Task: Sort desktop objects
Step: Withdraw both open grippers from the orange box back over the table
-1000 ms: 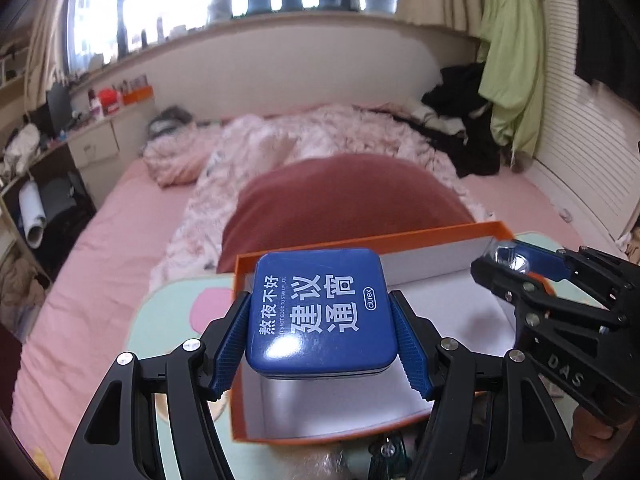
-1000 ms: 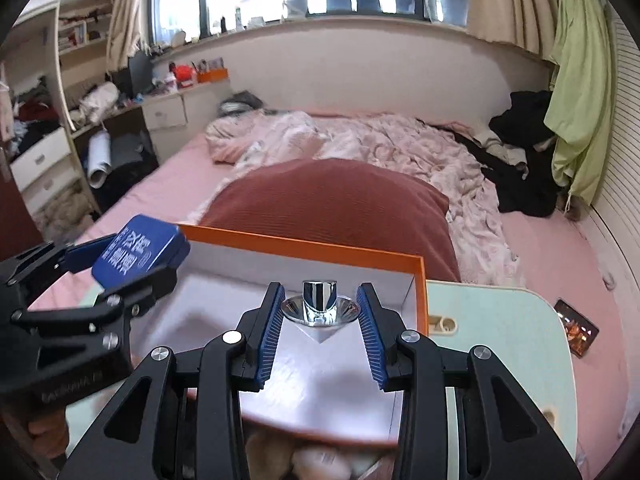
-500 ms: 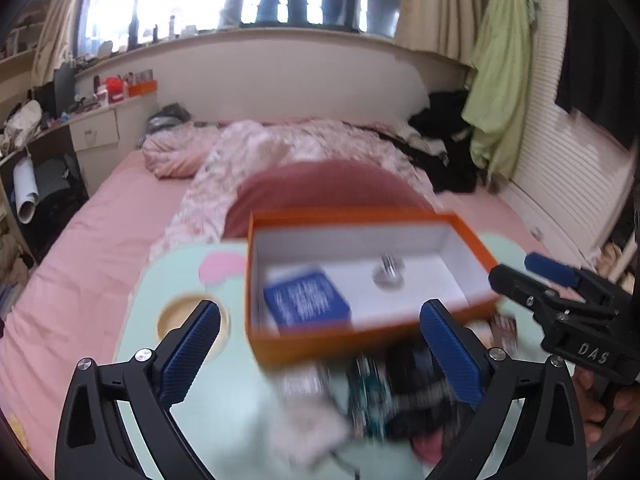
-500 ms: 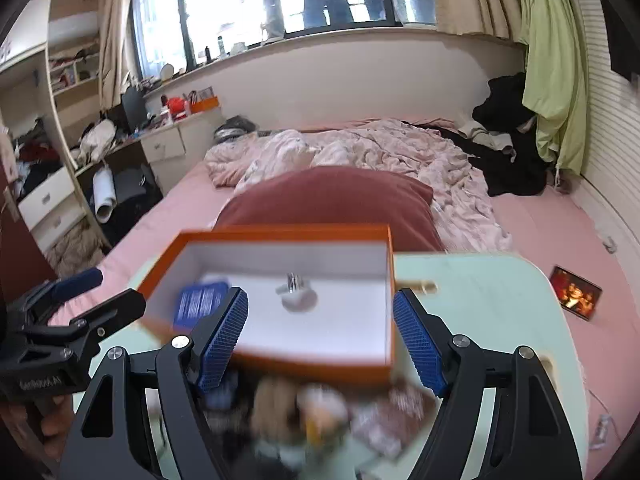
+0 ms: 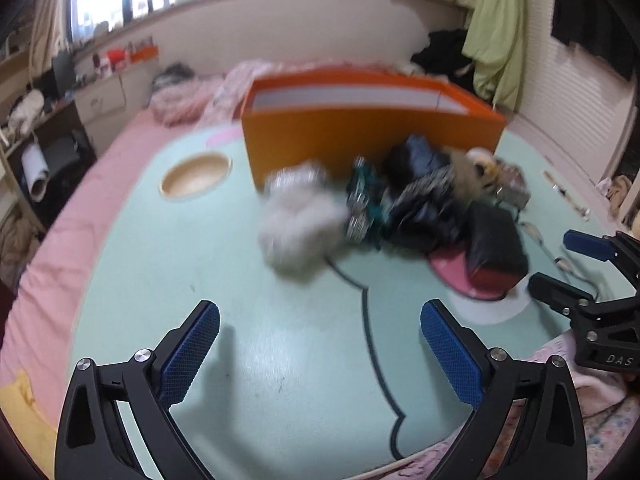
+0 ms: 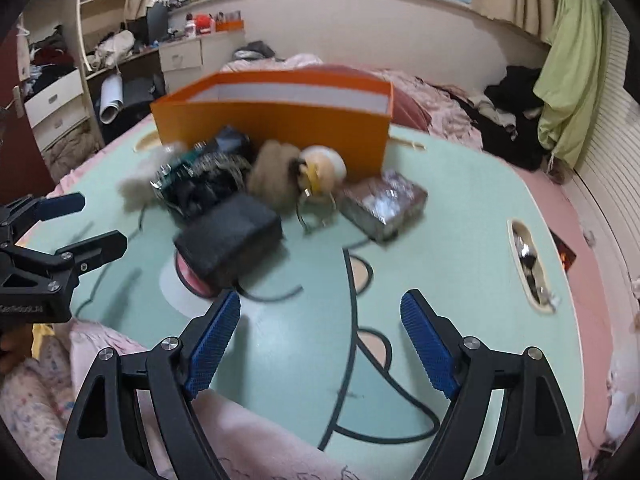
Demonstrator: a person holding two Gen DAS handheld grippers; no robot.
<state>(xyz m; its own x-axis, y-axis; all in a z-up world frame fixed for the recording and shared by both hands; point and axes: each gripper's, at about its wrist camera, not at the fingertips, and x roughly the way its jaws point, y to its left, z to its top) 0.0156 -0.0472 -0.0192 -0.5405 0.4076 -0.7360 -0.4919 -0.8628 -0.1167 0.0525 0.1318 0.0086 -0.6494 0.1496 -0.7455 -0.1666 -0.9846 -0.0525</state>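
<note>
Left wrist view
My left gripper point(image 5: 320, 354): the jaws have just been opening and now stand wide apart; nothing is between the blue pads point(image 5: 192, 354), only bare table.
Table point(image 5: 280, 380): a mint green top with a cartoon drawing; my left gripper hangs over its near part.
Orange box point(image 5: 360, 136): it stands at the far side of the table, open on top, white inside. From here I cannot see what lies in it.
Pile of objects: it lies just in front of the orange box, blurred. A white fluffy thing point(image 5: 298, 216) is at the left end, a green circuit board point(image 5: 362, 204) beside it, a black case point(image 5: 496, 240) at the right end.
Round hollow point(image 5: 196, 174): left of the orange box, sunk in the table.
My right gripper point(image 5: 560, 260): seen at the right edge, right of the pile.

Right wrist view
My right gripper point(image 6: 320, 344): the jaws have just been opening; they are apart and hold nothing.
Orange box point(image 6: 276, 124): at the far side of the table point(image 6: 304, 360), straight ahead.
Black case point(image 6: 228, 236): in front of the orange box, the nearest thing to my pads.
Silver foil packet point(image 6: 384, 202): in front of the right corner of the orange box.
Beige plush thing point(image 6: 276, 176): touching the front wall of the orange box, in the middle of the pile.
My left gripper point(image 6: 84, 220): at the left edge, left of the black case, jaws apart.
</note>
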